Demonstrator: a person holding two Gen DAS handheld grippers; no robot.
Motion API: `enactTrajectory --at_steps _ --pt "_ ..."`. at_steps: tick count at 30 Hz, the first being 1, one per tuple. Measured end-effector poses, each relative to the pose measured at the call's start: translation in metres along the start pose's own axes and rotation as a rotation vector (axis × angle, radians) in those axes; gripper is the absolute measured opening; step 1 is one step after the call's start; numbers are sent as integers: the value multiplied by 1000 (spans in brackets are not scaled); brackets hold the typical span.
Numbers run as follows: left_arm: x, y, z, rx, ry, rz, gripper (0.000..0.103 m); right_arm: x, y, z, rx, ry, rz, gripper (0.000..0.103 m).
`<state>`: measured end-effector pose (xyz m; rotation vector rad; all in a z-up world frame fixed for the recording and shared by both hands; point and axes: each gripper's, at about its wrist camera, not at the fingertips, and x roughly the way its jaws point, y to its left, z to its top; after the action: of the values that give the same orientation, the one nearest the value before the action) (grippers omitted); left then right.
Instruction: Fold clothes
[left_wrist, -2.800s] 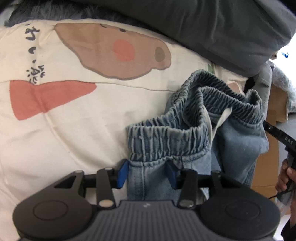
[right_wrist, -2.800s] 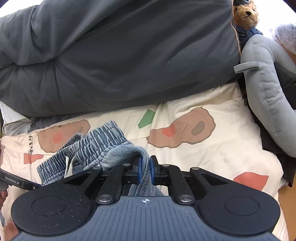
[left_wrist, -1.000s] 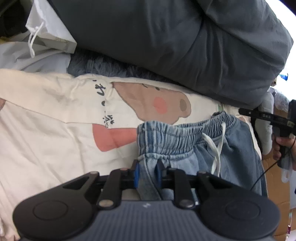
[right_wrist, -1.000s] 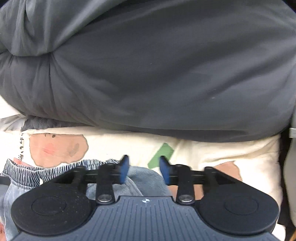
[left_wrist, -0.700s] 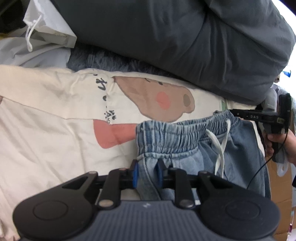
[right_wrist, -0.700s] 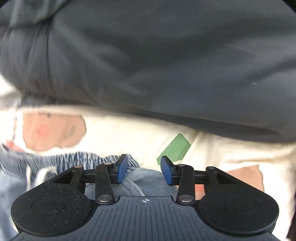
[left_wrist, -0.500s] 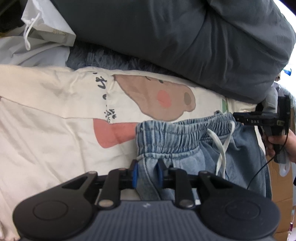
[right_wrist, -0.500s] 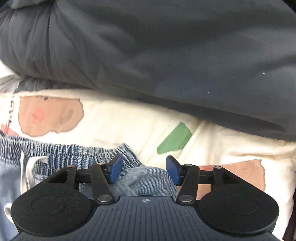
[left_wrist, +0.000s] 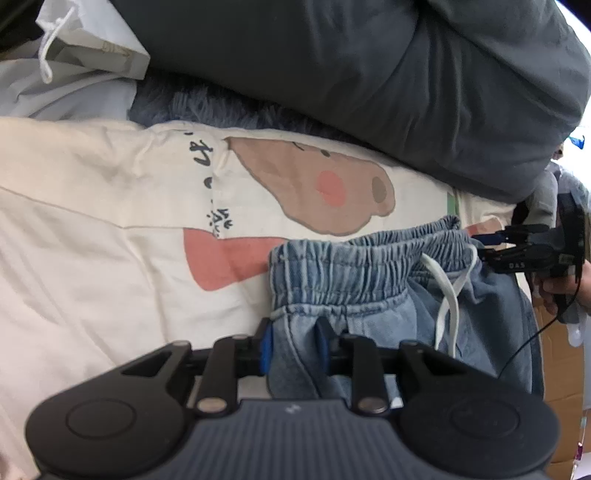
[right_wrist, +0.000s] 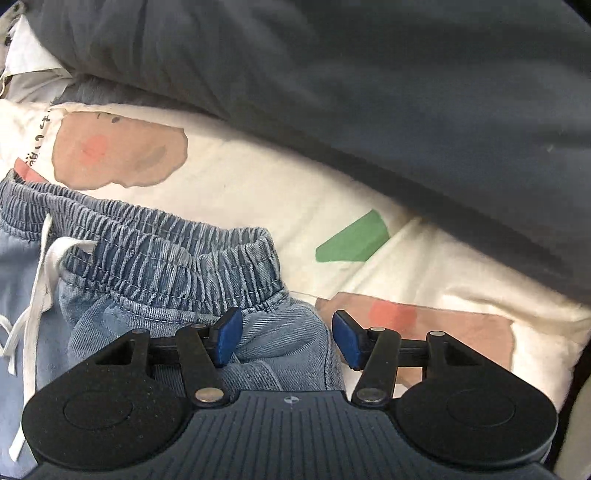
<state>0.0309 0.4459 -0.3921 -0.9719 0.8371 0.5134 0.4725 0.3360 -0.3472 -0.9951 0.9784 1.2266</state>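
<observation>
Through my left wrist camera, my left tool is pinching a fold of the denim shorts just below the elastic waistband, its blue pads pressing the cloth from both sides. The shorts are lying on the cream printed bedcover, with the white drawstring trailing down over the front. A dark grey duvet is bulging across the far side of the bed. At the right edge my right tool is showing side-on at the far end of the waistband, with my hand gripping its handle. Through my right wrist camera, my right tool is standing with its jaws spread wide, holding nothing, and the corner of the shorts is lying between and under them, just below the waistband. The bedcover is stretching beyond, with a green patch printed on it, and the duvet is filling the upper part.
</observation>
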Motion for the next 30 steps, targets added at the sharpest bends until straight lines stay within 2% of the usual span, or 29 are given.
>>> enactTrajectory --at_steps 6,10,12,13,17,23,30 --pt "4 0 0 1 9 4 28 17 -9 -6 44 -4 57 63" --pt "4 1 -1 -2 4 -2 27 10 -9 -11 32 -19 73 41" --pt "4 1 -2 -2 1 -3 25 3 -9 -11 21 -22 58 15" --pt "4 1 -3 -1 -1 -2 24 -2 -8 -11 14 -27 50 13" --pt "1 0 -3 2 -12 5 20 -25 -9 -10 -5 -76 3 11" --pt "-12 -11 2 54 -86 49 14 -59 -10 -1 -13 -172 -93 10" --pt "-27 -27 28 104 -177 86 12 -75 -15 7 12 -223 -164 10"
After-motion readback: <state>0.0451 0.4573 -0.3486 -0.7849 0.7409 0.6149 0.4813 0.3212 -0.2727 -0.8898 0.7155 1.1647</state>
